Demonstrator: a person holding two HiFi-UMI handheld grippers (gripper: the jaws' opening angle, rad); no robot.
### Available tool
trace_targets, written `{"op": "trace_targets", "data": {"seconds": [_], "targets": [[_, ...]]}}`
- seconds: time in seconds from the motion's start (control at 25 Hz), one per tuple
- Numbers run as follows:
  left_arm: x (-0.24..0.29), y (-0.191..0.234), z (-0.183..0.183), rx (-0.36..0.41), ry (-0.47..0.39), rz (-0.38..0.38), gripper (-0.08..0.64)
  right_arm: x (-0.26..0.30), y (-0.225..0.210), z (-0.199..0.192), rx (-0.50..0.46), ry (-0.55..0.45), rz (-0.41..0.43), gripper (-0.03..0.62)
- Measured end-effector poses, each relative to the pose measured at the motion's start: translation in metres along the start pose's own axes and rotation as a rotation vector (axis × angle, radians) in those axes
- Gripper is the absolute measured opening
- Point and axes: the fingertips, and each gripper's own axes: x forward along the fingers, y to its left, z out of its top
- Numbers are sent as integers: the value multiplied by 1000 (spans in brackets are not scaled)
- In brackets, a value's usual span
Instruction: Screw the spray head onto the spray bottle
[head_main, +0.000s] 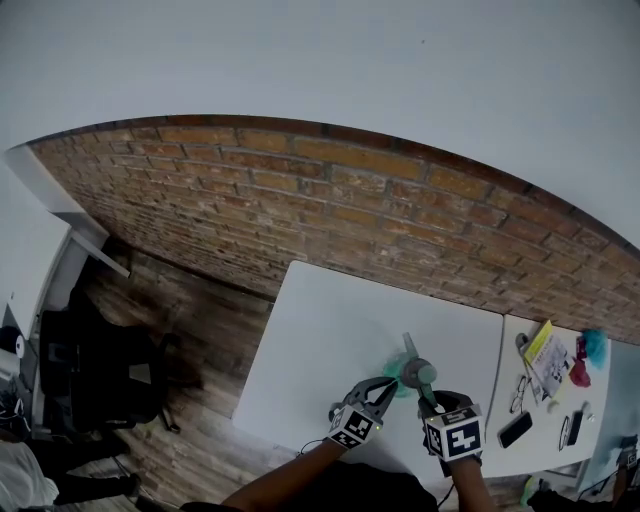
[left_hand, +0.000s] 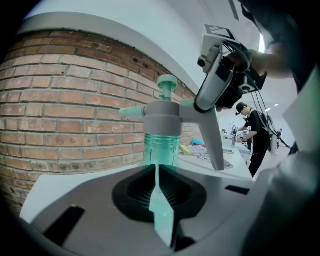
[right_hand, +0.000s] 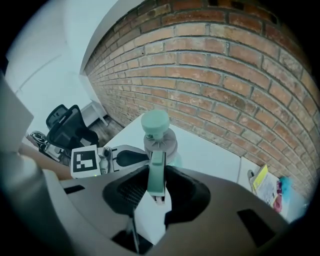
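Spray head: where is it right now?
In the head view's lower centre, the spray head sits atop the spray bottle over the table. The right gripper holds its green lever; the left gripper holds the bottle.

The spray bottle (left_hand: 161, 147) is translucent green plastic, its spray head (left_hand: 162, 119) matt grey, the wall (left_hand: 60, 100) rough brick.

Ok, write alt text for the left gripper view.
A green bottle with a grey spray head on its neck rises just past the left gripper, whose jaws sit together with green showing in the slit. The right gripper grips the head's handle from the upper right; brick wall behind.
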Motion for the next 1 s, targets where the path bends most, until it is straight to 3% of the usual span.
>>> {"op": "trace_targets", "data": {"seconds": [0.2,0.32,0.44,0.64,0.88,1.0], "targets": [[-3,2,3,3,-15,-10,2,1,0,-1,41,-43,-7,110],[-7,6,2,-5,-18,-3,2,-3,3,7,-12,-91,-25,117],[-9,9,4,-15,-27,4,2,-3,11,11,-14,-123,5,187],[-19,11,19,-40,-61,15,2,-15,15,19,-4,-199,22,203],[-47,5,53,-135,-166,29,2,-53,-15,33,22,-418,-48,202],[-50,6,52,-179,-157,60,2,-64,-28,33,-38,-551,-26,202]]}}
